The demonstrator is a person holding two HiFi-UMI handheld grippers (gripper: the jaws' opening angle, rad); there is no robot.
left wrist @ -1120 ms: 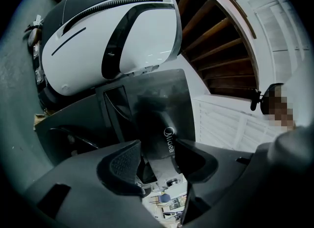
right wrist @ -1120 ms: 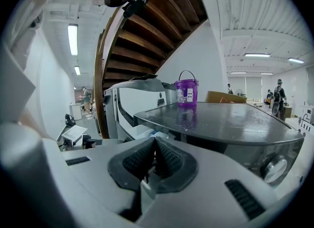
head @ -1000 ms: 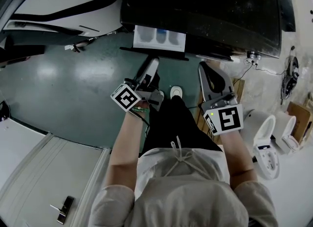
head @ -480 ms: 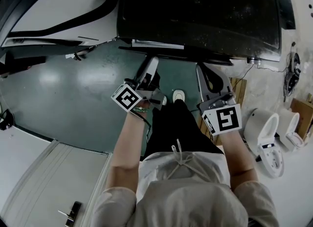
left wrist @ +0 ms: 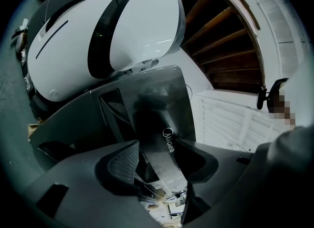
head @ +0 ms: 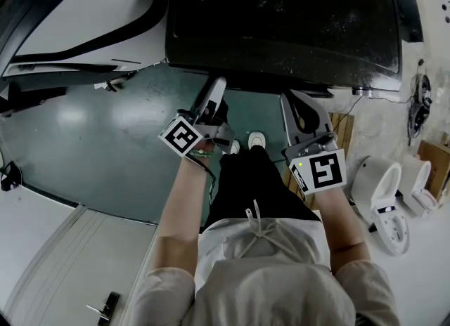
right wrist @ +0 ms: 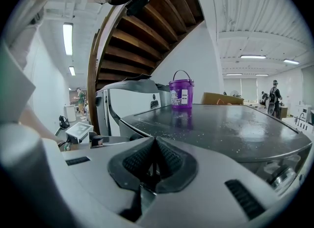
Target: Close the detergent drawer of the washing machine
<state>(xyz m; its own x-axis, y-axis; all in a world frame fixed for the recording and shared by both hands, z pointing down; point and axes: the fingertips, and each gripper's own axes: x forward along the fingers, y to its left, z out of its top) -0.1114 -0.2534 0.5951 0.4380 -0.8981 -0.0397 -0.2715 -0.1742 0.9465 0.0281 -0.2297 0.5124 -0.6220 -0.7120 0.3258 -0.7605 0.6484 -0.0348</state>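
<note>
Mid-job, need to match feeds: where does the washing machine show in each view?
Head view: washing machine, dark top filling the upper centre.
Left gripper view: washing machine, dark front with the logo, centre.
Right gripper view: washing machine, glossy top across centre-right, purple bucket on it.
Shared landmark: white curved machine beside it, upper left in head and left gripper views, left of centre in right gripper view.

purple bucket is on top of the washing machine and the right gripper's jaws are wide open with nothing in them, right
Not quite: the right gripper has its jaws closed together, not wide open, as the right gripper view shows. The rest holds: nothing is between them, and the purple bucket stands on top of the washing machine.
</note>
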